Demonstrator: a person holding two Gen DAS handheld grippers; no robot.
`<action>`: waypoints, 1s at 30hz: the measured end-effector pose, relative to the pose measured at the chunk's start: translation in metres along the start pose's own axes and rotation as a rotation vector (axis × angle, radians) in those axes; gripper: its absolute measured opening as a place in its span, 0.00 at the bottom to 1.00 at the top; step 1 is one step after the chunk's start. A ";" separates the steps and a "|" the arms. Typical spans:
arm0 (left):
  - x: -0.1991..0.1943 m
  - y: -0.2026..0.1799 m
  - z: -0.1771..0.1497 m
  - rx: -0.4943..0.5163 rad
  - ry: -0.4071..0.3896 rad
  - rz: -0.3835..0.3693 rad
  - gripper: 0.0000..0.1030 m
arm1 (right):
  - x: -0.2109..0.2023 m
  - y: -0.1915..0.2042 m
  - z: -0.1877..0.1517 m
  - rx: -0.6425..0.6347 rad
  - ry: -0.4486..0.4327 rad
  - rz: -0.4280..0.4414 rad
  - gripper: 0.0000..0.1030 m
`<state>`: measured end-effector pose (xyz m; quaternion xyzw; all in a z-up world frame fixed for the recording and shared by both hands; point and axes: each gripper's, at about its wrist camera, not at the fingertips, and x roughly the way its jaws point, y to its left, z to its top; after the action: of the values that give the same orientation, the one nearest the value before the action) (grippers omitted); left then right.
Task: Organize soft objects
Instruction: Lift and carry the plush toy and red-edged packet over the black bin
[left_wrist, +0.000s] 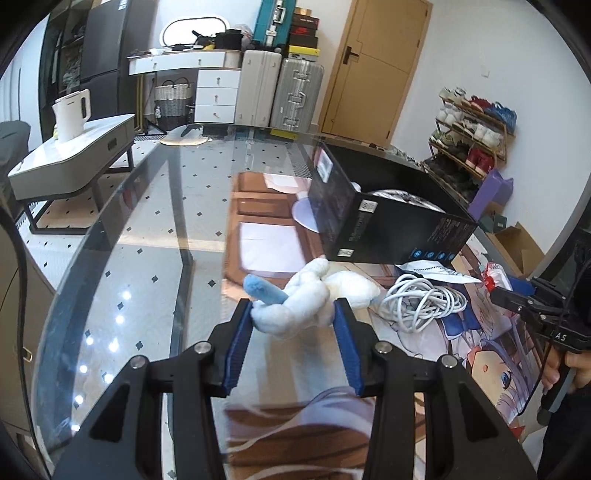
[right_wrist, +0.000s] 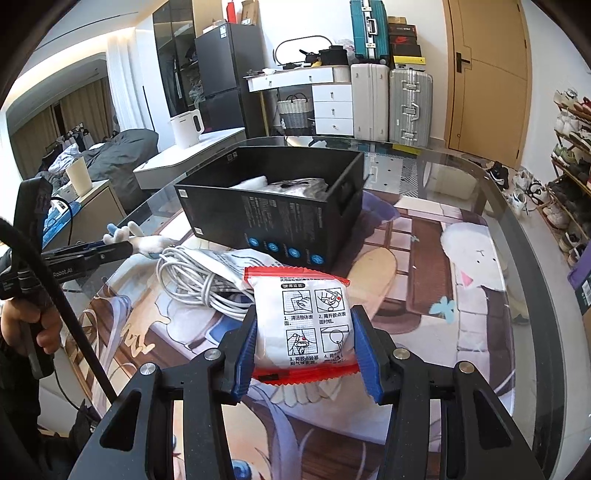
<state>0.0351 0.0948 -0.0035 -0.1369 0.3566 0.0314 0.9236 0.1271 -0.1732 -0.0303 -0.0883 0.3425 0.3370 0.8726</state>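
Note:
A white plush toy (left_wrist: 306, 291) with a blue part sits between the blue pads of my left gripper (left_wrist: 293, 306), which is shut on it just above the glass table. In the right wrist view that plush toy (right_wrist: 147, 243) shows at the left, held by the left gripper (right_wrist: 122, 247). My right gripper (right_wrist: 306, 314) is shut on a white packet with red edges (right_wrist: 314, 317), held above the printed mat. A black open box (right_wrist: 266, 218) stands behind it with pale soft items inside. The same black box (left_wrist: 388, 229) lies just beyond the plush.
A coil of white cable (right_wrist: 199, 284) lies on the printed mat (right_wrist: 406, 280) between the two grippers, in front of the box. The round glass table (left_wrist: 155, 229) ends at a curved edge on the left. Suitcases, drawers and a shoe rack stand behind.

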 end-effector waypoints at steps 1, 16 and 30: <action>-0.003 0.002 0.000 -0.006 -0.006 0.000 0.42 | 0.000 0.002 0.001 -0.005 -0.002 0.003 0.47; -0.017 -0.015 0.016 0.014 -0.068 -0.052 0.42 | -0.003 0.026 0.022 -0.045 -0.029 0.007 0.47; -0.008 -0.057 0.044 0.097 -0.089 -0.085 0.42 | -0.011 0.023 0.047 -0.043 -0.067 -0.022 0.47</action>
<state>0.0663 0.0526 0.0458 -0.1053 0.3102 -0.0194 0.9446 0.1314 -0.1430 0.0143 -0.0992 0.3049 0.3375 0.8850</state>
